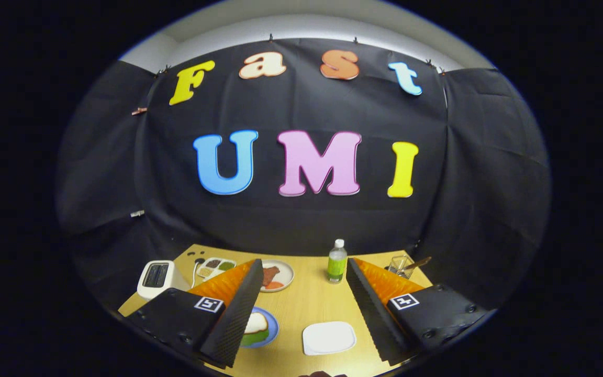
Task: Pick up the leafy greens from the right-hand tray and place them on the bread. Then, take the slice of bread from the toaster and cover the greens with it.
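Leafy greens (253, 339) show as a green layer on the blue plate (274, 329), seemingly under a pale bread slice (256, 322). They lie just left of the white tray (328, 337), half hidden behind the left finger of the tongs (304, 262). Tongs released, fingers spread wide and gripping nothing; the white tray sits on the bench (306, 298) between them and looks bare. Toaster (155, 277) stands well left of and beyond the tray, outside the left finger; slot contents cannot be told, so any further reach would go leftward.

Matt wooden table (312, 303) — ribbed jaws
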A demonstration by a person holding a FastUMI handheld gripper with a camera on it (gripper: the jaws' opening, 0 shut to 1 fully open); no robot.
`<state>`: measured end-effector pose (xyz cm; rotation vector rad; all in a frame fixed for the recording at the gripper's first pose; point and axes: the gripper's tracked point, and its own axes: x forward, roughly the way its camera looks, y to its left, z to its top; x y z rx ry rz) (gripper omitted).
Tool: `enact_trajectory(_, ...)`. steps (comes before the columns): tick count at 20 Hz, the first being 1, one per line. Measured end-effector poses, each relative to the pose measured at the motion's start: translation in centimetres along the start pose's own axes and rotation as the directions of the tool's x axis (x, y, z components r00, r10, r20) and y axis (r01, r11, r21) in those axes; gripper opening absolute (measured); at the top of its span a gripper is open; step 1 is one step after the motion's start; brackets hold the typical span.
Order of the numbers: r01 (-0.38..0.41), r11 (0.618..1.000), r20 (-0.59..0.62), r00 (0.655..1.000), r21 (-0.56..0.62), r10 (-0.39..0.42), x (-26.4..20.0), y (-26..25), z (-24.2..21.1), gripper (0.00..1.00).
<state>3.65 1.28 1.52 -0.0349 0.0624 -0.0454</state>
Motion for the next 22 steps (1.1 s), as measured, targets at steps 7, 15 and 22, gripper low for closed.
enact_trajectory(7,0.059,0.997,-0.001,0.998,-0.045,-0.059,-5.1,-4.9,-1.7,0.99)
enact_trajectory(15,-0.015,1.000,-0.048,0.999,0.004,0.015,-3.3,-7.3,-1.7,0.98)
enact_trajectory(22,-0.055,0.997,-0.076,0.995,0.057,0.059,-1.9,-8.2,-2.2,0.98)
